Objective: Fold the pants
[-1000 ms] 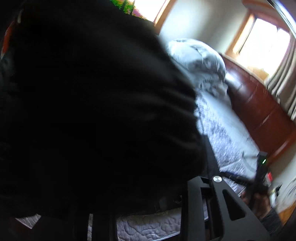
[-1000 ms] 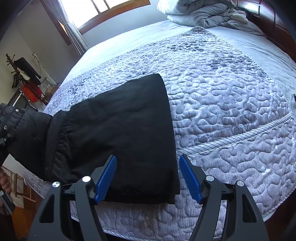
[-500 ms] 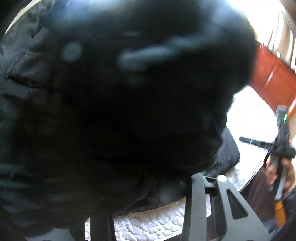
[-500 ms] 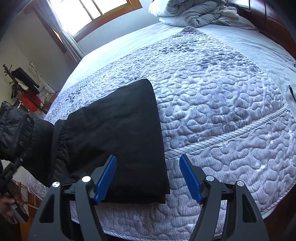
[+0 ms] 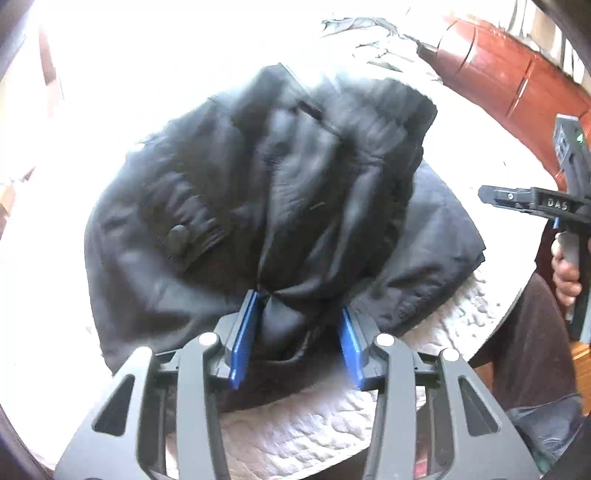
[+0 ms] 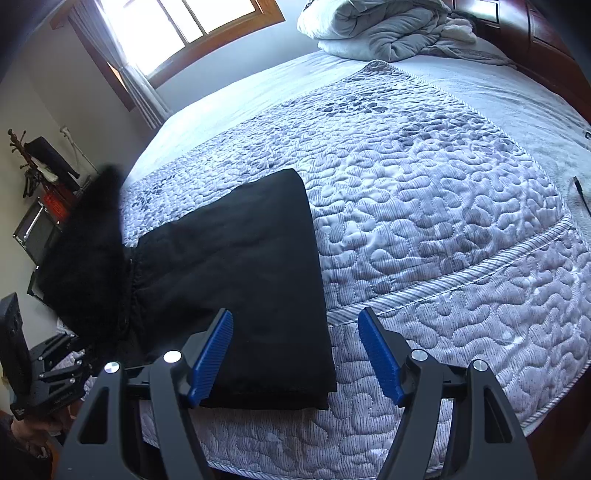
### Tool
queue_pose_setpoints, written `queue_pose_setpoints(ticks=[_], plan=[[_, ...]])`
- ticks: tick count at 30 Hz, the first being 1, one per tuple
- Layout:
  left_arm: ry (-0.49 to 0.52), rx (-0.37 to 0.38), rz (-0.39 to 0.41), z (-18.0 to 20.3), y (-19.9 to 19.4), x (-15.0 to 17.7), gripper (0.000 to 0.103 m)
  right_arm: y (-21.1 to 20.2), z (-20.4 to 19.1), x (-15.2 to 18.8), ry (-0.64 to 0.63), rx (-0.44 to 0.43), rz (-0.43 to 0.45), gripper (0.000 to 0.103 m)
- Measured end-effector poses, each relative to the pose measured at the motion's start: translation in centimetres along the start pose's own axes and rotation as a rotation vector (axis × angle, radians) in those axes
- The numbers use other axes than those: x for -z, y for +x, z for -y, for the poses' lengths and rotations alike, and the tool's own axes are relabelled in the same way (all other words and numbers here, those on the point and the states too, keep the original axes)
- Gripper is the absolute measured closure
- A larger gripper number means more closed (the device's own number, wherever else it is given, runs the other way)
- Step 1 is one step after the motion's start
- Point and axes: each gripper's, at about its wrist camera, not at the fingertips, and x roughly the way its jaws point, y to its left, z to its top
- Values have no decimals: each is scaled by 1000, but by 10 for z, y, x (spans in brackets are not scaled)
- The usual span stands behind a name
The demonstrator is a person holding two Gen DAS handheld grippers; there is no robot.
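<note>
Bed (image 6: 424, 206): quilted cover, grey duvet (image 6: 376, 29) heaped at the far end by the headboard.

Pants (image 6: 258, 288): black, lying at the near edge of the bed towards its left side. One flat folded portion rests on the quilt, its long axis running from the near edge up and away towards the window; the waistband end is raised off the bed at the left, bunched and blurred.

Left tongs (image 5: 295, 332): pads part-way apart with a gathered wad of the waistband fabric between them; grasping the pants, though the pinch looks loose.

Right tongs (image 6: 295, 354): released, pads wide apart, hovering over the near right corner of the flat portion, touching nothing.

Assessment: step in hand appears to be carrying the raised end over the flat portion. Recommend laying it along the same long axis, edges aligned, with the right tongs pinning the near corner against drag
</note>
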Motion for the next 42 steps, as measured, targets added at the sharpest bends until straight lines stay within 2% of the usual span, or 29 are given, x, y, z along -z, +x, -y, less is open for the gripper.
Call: queue_pose_setpoints(ticks=[3,5,7,8,9,10,11,13,14,16,18,20,23,25,31,35,40,42], plan=[[-11,21,-7,-7,0,8,60,-1,0,-1,20,-30,-1,32],[-31,46,-2,-29,-10,24,58,-2,-4,-1,28,-61,-6,32],[-94,106,12,-45,-23,33,57,-2,-8,-3,33,-93,-11,30],[-126,130,20,-44,-37,41,55,-2,-12,-5,35,-118,-14,29],[-164,157,30,-44,-36,50,53,-2,-16,-6,34,-141,-15,28],[-193,170,40,-45,-34,54,41,-2,-21,-8,35,-168,-17,28],[-241,177,58,-54,-40,58,24,-2,-25,-10,37,-191,-21,27],[-305,170,85,-67,-47,64,13,2,-34,-13,43,-241,-34,27],[-331,153,94,-70,-51,64,11,5,-41,-16,46,-270,-43,27],[-378,87,85,-80,-54,65,4,11,-52,-19,48,-307,-63,25],[-441,21,76,-97,-58,66,4,20,-67,-21,49,-353,-105,22],[-512,-5,83,-112,-61,65,4,31,-80,-20,48,-383,-139,21],[-574,-35,90,-128,-64,67,4,46,-96,-19,35,-381,-181,21],[-573,-49,93,-132,-66,64,4,55,-101,-19,43,-395,-207,21],[-486,-93,105,-131,-75,53,4,80,-110,-17,89,-413,-267,21],[-470,-91,116,-131,-77,50,4,93,-111,-16,116,-424,-286,20],[-461,-112,118,-135,-77,46,4,106,-126,-18,99,-475,-310,20],[-458,-122,115,-137,-76,45,4,111,-133,-20,79,-465,-307,20]])
